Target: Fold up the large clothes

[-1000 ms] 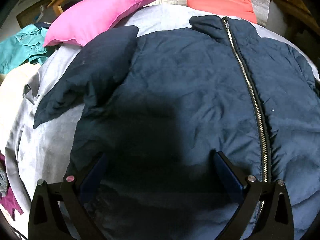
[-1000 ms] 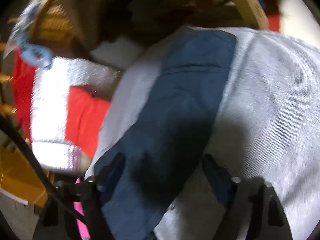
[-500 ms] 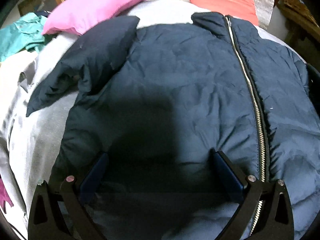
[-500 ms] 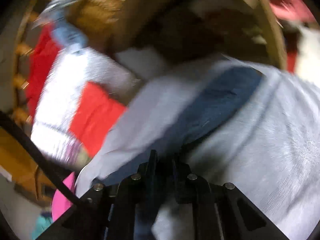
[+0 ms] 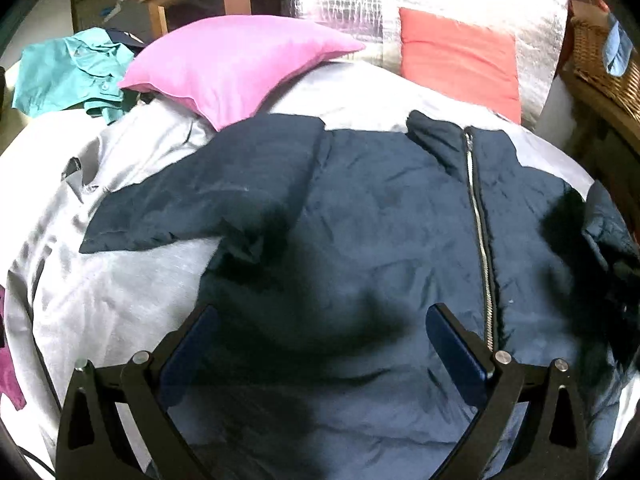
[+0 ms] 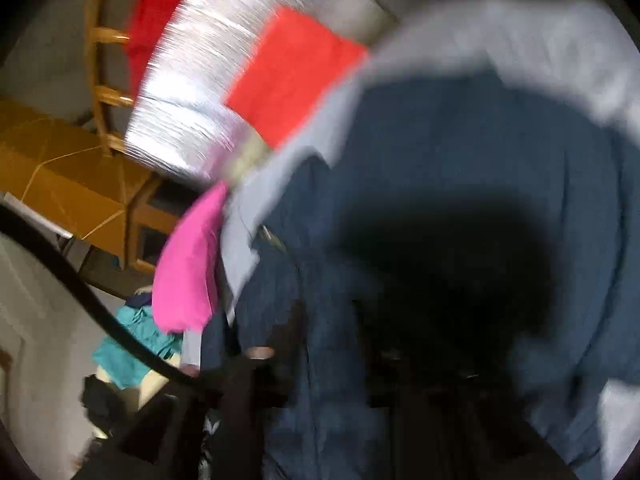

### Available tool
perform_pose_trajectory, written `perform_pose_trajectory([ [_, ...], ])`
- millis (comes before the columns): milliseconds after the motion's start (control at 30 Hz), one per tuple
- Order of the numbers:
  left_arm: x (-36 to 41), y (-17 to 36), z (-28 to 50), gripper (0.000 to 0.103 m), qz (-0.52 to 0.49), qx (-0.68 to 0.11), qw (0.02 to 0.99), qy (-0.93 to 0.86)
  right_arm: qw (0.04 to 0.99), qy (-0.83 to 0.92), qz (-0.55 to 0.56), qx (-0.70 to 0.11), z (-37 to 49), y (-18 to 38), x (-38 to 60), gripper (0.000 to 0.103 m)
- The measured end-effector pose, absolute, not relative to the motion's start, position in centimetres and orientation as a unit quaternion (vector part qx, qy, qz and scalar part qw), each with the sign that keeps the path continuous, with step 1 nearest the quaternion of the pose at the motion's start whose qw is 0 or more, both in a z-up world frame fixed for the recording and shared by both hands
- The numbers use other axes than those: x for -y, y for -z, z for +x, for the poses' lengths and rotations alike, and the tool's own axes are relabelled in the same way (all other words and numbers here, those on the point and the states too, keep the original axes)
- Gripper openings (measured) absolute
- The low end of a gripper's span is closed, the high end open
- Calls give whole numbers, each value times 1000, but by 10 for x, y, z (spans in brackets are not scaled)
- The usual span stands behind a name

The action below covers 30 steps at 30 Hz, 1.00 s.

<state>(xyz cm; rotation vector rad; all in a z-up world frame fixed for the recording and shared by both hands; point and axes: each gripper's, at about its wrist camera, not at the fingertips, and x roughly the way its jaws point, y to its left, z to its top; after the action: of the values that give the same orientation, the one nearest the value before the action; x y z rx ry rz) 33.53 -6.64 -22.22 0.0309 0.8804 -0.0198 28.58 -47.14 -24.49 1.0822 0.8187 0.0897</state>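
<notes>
Jacket (image 5: pixel 360 240): flat on bed (image 5: pixel 100 300), zipped, below pink pillow (image 5: pixel 240 60).
Left tool (image 5: pixel 320 344): wide open above hem, gripping nothing.
Right tool (image 6: pixel 320 360): blurred; jaws just opening, hold unclear.

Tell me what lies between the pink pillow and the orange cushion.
In the left wrist view, grey bedsheet and silvery quilted fabric fill the gap between pink pillow and orange cushion.

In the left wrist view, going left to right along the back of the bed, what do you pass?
Teal garment → pink pillow → silver quilted panel → orange-red patch → wicker basket.
</notes>
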Motion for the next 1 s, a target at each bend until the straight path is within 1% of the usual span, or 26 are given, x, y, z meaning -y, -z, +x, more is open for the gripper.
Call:
perform_pose_trajectory([
  [33, 66, 222, 335, 103, 19, -424, 905, 8, 766, -44, 518, -378, 284, 251, 478, 67],
  [67, 66, 221, 333, 103, 22, -423, 906, 7, 751, -41, 549, -365, 272, 258, 485, 70],
  [200, 67, 219, 336, 103, 17, -413, 910, 14, 728, -9, 602, -328, 230, 262, 526, 70],
  [300, 70, 210, 329, 103, 19, -394, 919, 22, 696, 35, 658, -286, 181, 272, 567, 70],
  [400, 77, 205, 323, 103, 35, -374, 926, 30, 670, 75, 686, -273, 157, 280, 597, 70],
  [567, 91, 207, 322, 103, 50, -365, 928, 46, 635, 147, 701, -289, 151, 302, 627, 70],
  [667, 99, 211, 323, 103, 56, -368, 927, 48, 617, 172, 721, -264, 161, 314, 637, 70],
  [733, 104, 213, 323, 103, 62, -370, 926, 50, 630, 177, 710, -259, 167, 311, 648, 71],
  [767, 107, 213, 323, 103, 66, -368, 926, 52, 639, 182, 704, -253, 171, 310, 648, 62],
  [800, 108, 212, 321, 103, 68, -365, 927, 53, 648, 190, 695, -247, 172, 308, 647, 41],
  [833, 109, 211, 320, 103, 71, -361, 928, 55, 656, 190, 687, -249, 174, 305, 638, 34],
  [900, 108, 207, 318, 103, 77, -350, 932, 53, 685, 191, 652, -261, 184, 294, 627, 28],
  [967, 101, 204, 318, 103, 75, -341, 936, 39, 726, 193, 605, -264, 196, 274, 618, 28],
  [1000, 97, 202, 319, 103, 71, -341, 937, 35, 760, 195, 562, -262, 203, 256, 608, 28],
])
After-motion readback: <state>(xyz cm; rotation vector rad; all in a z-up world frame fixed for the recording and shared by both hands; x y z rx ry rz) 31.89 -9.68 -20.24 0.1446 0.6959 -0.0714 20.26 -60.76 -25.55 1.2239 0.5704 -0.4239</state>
